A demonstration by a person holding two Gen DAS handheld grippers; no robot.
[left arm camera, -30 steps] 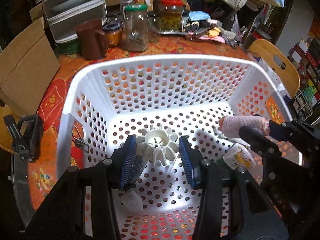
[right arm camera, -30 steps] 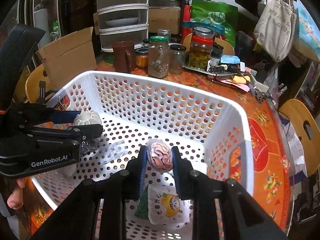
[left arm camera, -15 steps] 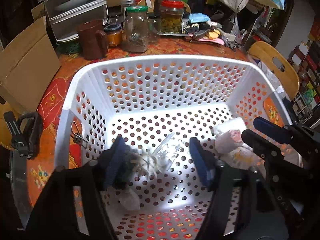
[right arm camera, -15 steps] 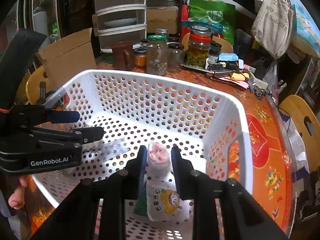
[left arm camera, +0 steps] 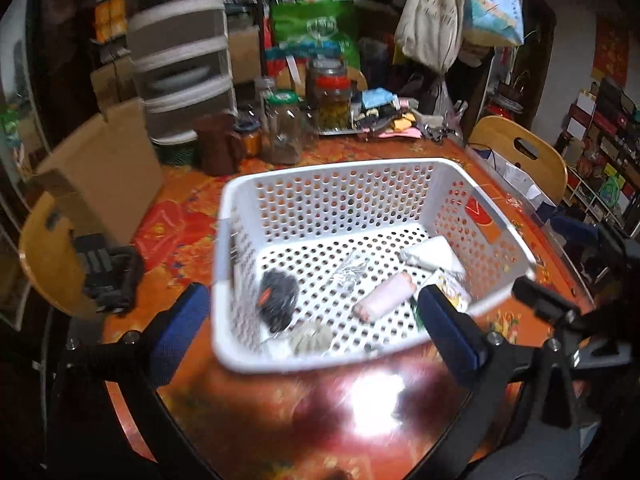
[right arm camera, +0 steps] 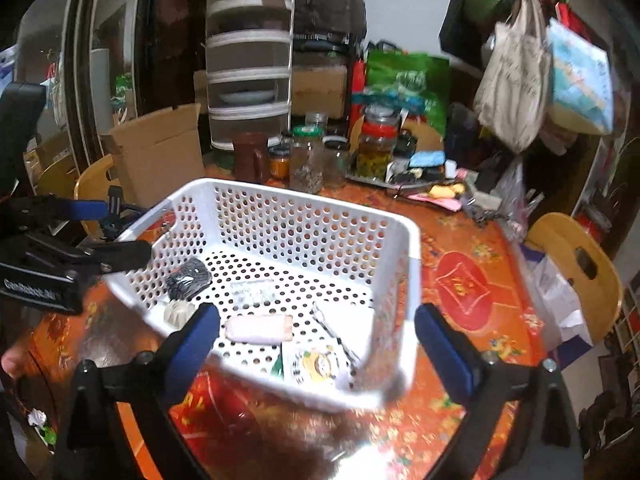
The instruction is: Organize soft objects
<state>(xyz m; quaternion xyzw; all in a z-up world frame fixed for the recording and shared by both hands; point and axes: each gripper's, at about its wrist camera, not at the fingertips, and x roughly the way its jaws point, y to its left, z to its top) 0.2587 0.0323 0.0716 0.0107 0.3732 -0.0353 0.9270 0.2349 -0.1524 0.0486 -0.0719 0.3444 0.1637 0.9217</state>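
Left wrist view: white perforated basket [left arm camera: 320,196] sits on orange patterned table [left arm camera: 180,216]. On its floor lie pink roll [left arm camera: 384,296], black ball [left arm camera: 276,292], pale frilled piece [left arm camera: 310,338], clear wrapper [left arm camera: 350,270] and printed pouch [right arm camera: 316,364]. Left gripper [left arm camera: 316,328] and right gripper [right arm camera: 316,340] both spread wide, holding nothing, near the basket's front rim. Jars [left arm camera: 286,128] stand behind.

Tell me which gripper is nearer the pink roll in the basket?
Right, narrowly. The right gripper hangs open just above the pink roll; the left gripper is open, straddling the basket front wall, roll slightly ahead.
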